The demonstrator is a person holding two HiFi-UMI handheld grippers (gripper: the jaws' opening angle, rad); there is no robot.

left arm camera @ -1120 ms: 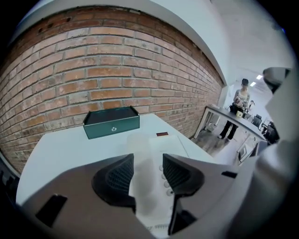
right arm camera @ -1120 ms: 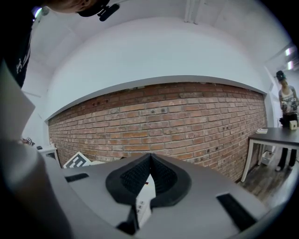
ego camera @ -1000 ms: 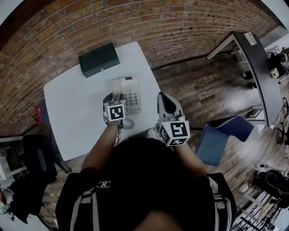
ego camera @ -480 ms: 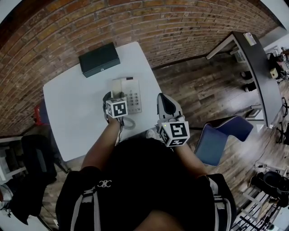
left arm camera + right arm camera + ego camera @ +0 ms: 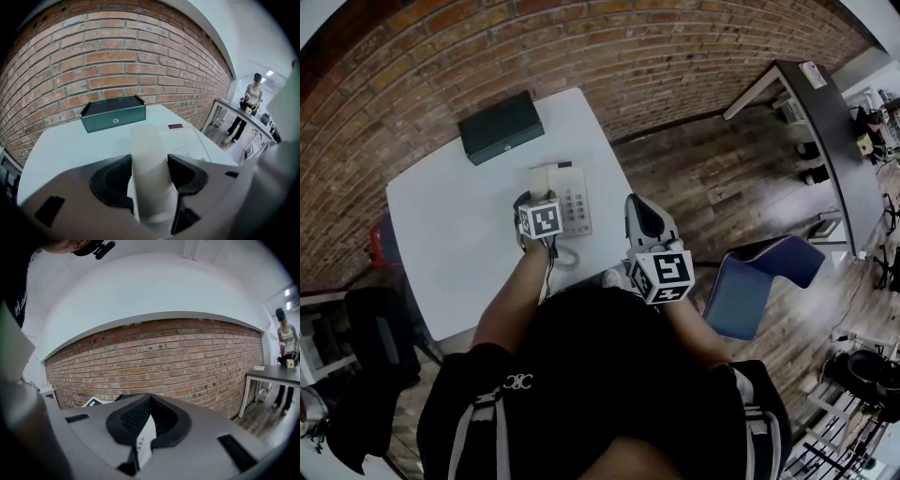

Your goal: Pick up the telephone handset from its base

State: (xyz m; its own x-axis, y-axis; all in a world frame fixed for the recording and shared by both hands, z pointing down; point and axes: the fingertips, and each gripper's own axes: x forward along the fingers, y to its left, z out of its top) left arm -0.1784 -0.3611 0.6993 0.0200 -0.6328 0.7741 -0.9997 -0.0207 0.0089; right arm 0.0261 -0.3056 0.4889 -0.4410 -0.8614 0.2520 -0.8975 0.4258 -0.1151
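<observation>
Jaws of right gripper (image 5: 149,397): pressed together, empty, held close to me beside the table (image 5: 450,253) edge.
Jaws of left gripper (image 5: 150,158): opening, almost fully spread, straddling the handset (image 5: 146,136), not clamping it.
Handset: white, lying on the left of its base (image 5: 185,145), between my left jaws.
Base: white, keypad side right, on the table.
Box (image 5: 112,114): dark green, farther back.
Wall (image 5: 108,65): brick, behind the table.
</observation>
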